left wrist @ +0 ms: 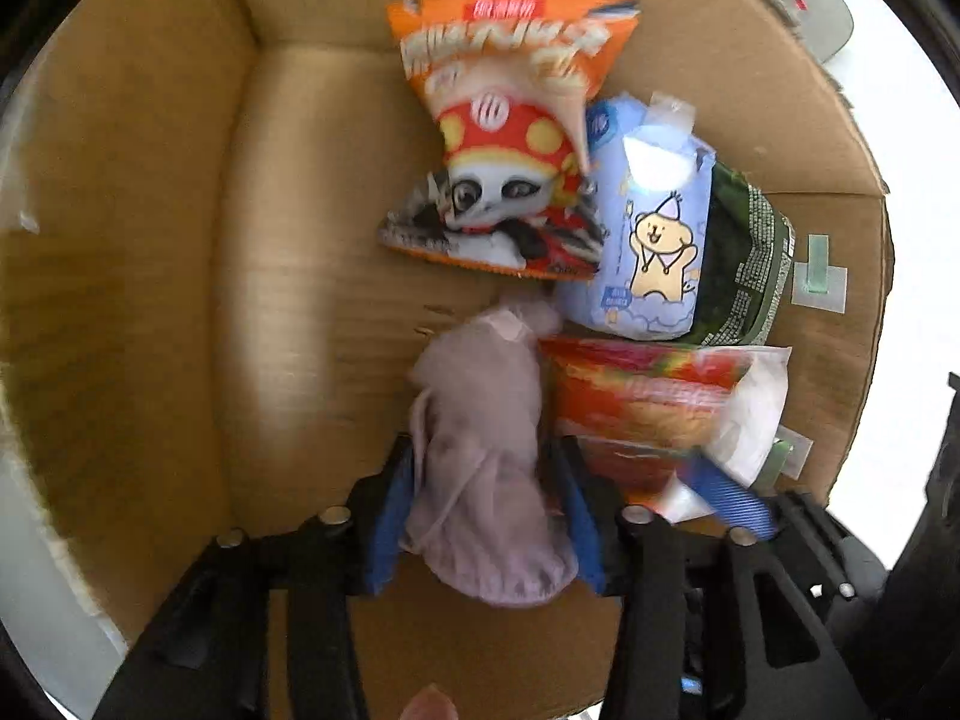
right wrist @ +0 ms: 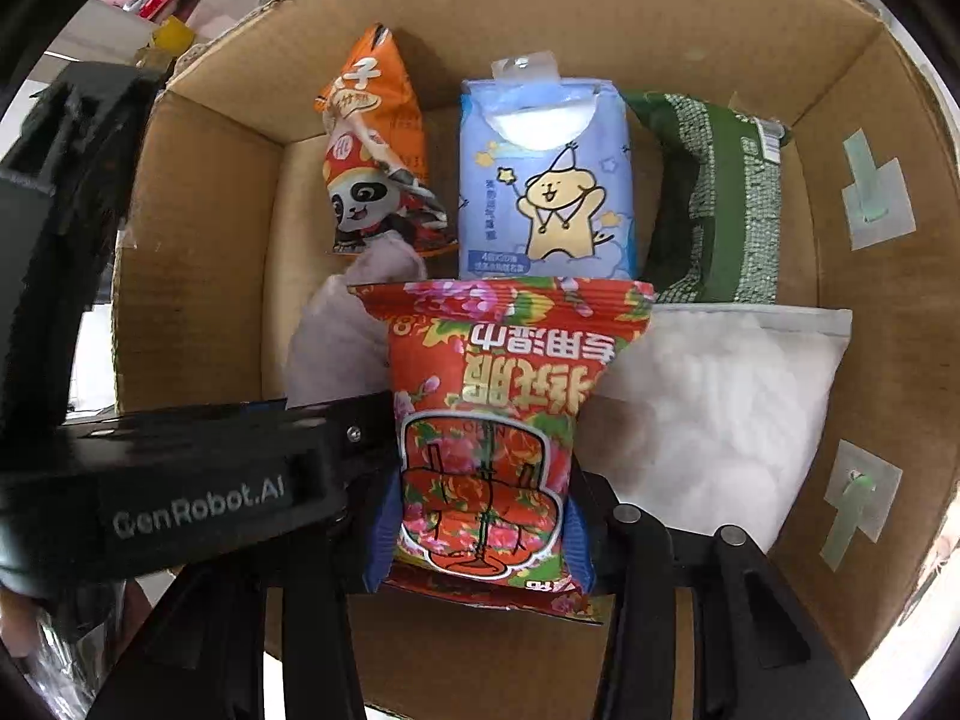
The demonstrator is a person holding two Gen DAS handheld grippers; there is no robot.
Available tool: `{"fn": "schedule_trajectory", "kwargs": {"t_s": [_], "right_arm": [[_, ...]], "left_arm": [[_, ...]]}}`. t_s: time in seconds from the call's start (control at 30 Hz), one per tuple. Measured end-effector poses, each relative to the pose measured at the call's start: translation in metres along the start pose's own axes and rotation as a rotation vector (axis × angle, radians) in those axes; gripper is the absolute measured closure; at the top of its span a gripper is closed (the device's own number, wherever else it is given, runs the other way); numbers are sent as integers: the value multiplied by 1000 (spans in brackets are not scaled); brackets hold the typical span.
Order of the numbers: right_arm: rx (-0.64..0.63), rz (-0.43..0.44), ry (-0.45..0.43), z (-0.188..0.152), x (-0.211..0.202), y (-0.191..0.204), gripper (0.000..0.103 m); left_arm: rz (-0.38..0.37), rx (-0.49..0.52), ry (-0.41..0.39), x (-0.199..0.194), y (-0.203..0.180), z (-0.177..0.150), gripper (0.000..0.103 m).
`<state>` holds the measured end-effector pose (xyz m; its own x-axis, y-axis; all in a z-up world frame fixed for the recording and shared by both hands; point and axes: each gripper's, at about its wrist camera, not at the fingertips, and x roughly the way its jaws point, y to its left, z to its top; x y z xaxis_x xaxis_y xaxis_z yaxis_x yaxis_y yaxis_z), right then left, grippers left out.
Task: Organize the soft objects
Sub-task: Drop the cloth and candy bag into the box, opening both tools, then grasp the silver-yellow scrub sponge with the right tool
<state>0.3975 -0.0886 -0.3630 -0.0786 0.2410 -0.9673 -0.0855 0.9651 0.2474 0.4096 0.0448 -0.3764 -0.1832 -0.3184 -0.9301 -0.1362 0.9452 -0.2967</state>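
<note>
I look down into a cardboard box [left wrist: 150, 300] [right wrist: 198, 252]. A pale mauve cloth [left wrist: 480, 480] [right wrist: 336, 336] lies bunched between the blue pads of my left gripper [left wrist: 483, 516]; its jaws stand apart and the cloth sits loosely in the gap. My right gripper [right wrist: 480, 516] has a red flowered snack bag [right wrist: 498, 396] [left wrist: 636, 402] pinched at its waist between the pads. Behind them lie an orange panda snack bag [left wrist: 510, 120] [right wrist: 378, 150], a blue tissue pack [left wrist: 648, 222] [right wrist: 546, 180], a green packet [left wrist: 750, 264] [right wrist: 714, 198] and a white pouch [right wrist: 720, 408] [left wrist: 756, 414].
The box's left half shows bare cardboard floor [left wrist: 312, 300]. Its walls rise on all sides, with taped patches on the right wall [right wrist: 876, 198]. The left gripper's black body [right wrist: 180, 480] crosses the right wrist view. A grey cap [left wrist: 798, 6] lies outside the box.
</note>
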Motion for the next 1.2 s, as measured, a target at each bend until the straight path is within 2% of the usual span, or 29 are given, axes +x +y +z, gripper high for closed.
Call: {"fn": "schedule_trajectory", "kwargs": {"t_s": [0.03, 0.07, 0.13, 0.2, 0.3, 0.37, 0.47, 0.63, 0.73, 0.87, 0.93, 1.03, 1.2], "right_arm": [[-4, -13, -5, 4, 0, 2, 37], [-8, -20, -11, 4, -5, 3, 33], [-15, -26, -15, 2, -14, 4, 30], [-18, -36, -22, 3, -21, 2, 26], [-17, -47, -37, 0, -34, 0, 24], [-17, -70, -59, -5, -44, -1, 9], [-24, -104, -97, -18, -58, -3, 0], [-36, -128, -153, -47, -78, 1, 0], [-19, -109, -183, -74, -98, 1, 0], [2, -83, -227, -106, -103, 1, 0], [19, -66, -245, -131, -108, -6, 0], [43, -73, -236, -171, -110, -24, 0], [147, -128, -184, -245, -103, -92, 0]], "left_arm": [[3, 6, -19, -7, -1, -2, 41], [4, 6, -30, -12, -2, -3, 27], [5, 7, -58, -26, -4, -7, 20], [35, 22, -98, -41, -9, -15, 18], [85, 56, -162, -62, -16, -27, 4], [127, 73, -210, -74, -19, -37, 4], [182, 92, -295, -96, -17, -50, 3], [255, 102, -414, -107, -15, -79, 3], [308, 120, -467, -109, -20, -107, 3], [362, 138, -526, -107, -30, -146, 3], [378, 132, -532, -100, -33, -173, 3], [355, 124, -501, -81, -38, -202, 3], [319, 138, -370, -20, -52, -236, 3]]}}
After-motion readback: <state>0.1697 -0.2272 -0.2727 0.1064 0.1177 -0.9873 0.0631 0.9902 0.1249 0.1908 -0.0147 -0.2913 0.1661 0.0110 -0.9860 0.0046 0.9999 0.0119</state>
